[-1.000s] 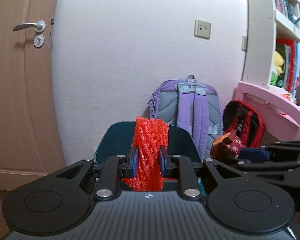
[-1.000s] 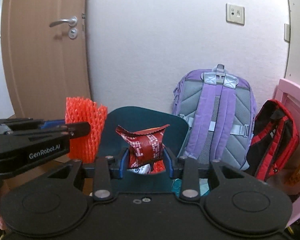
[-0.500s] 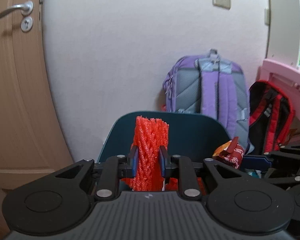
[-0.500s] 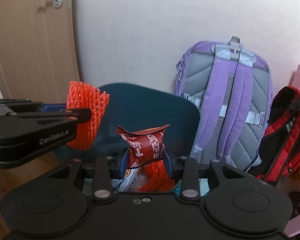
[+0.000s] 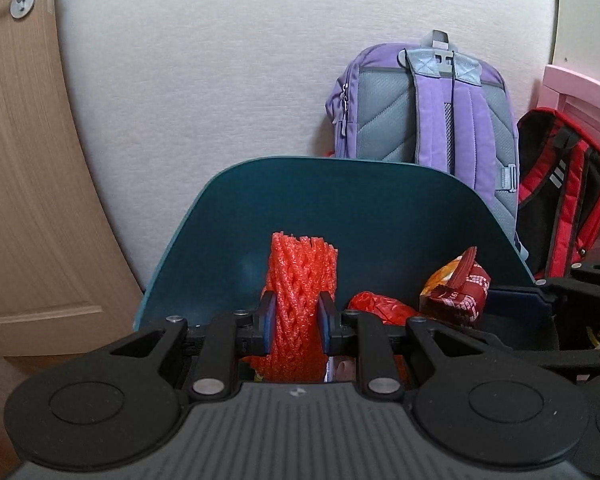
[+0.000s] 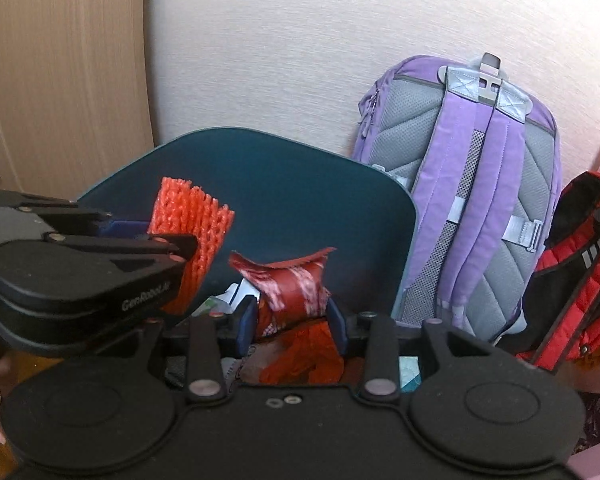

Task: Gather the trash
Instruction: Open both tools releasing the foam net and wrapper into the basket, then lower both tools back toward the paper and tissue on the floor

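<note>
Tongs in both hands carry trash and now hang over the mouth of the teal bin (image 5: 236, 216), lower and closer than a second ago, when the bin sat small beneath them and the door handle and wall socket stood well inside the view. The left tongs (image 5: 296, 322) are pinched nearly together on the orange foam net sleeve (image 5: 302, 276), which stands upright between the blue pads and pokes out above and below them. The right tongs (image 6: 292, 322) are closed at a moderate gap on the crumpled red snack wrapper (image 6: 290, 284), its torn edge flaring above the pads; neither grip has loosened noticeably. Both pieces are thus held side by side in front of the bin's raised back wall, with red and orange wrappers (image 6: 304, 354) already lying inside below them. A purple backpack (image 5: 432, 108) and a red and black backpack (image 5: 560, 196) lean against the wall behind, apart from the bin. By my reading, the carry is nearly over and the release is what remains; the light net may cling to a pad when the tongs part.
</note>
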`<state>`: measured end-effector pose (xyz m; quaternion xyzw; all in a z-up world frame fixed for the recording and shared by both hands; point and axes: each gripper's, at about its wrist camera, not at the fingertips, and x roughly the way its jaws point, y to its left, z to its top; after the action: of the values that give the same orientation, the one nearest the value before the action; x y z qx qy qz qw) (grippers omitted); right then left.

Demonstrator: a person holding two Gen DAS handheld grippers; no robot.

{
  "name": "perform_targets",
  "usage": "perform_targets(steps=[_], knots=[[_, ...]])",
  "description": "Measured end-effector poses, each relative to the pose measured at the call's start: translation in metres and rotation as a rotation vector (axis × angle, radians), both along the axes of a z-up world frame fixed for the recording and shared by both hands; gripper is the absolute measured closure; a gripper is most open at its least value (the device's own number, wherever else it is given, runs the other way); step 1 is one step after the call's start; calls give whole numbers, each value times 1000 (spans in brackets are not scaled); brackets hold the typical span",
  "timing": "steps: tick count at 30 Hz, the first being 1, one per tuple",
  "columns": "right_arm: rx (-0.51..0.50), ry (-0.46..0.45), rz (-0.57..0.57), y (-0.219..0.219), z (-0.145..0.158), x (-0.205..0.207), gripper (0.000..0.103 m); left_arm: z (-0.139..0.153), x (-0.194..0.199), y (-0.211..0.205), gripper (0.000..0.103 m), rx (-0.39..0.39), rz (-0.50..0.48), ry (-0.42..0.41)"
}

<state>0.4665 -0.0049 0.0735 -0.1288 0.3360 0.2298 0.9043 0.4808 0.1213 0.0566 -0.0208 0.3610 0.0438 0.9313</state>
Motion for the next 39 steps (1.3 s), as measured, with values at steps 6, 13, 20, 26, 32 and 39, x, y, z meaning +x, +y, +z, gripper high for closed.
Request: perform_targets(steps=[6,13,20,26,32,39], knots=[[8,-14,-4,-3,4,-7,60,3,-3,0,50,-4,16,-6],[57,-32,-9,-20,23,-33,55,22,-24,-4,40,-23,17,-42],[99,-35,-1,-46,39,-73,51,46,-68,-13,35,-36,1,-80],[116,-49,22,-60,49,-117,45,62,-115,-23,32,-42,-25,-107],[123,-32,49,-72,41,-155,40,66,-159,-32,30,-44,-54,-120],[121,22,66,-84,4,-189,30,38,-207,-40,23,-44,-53,-98]])
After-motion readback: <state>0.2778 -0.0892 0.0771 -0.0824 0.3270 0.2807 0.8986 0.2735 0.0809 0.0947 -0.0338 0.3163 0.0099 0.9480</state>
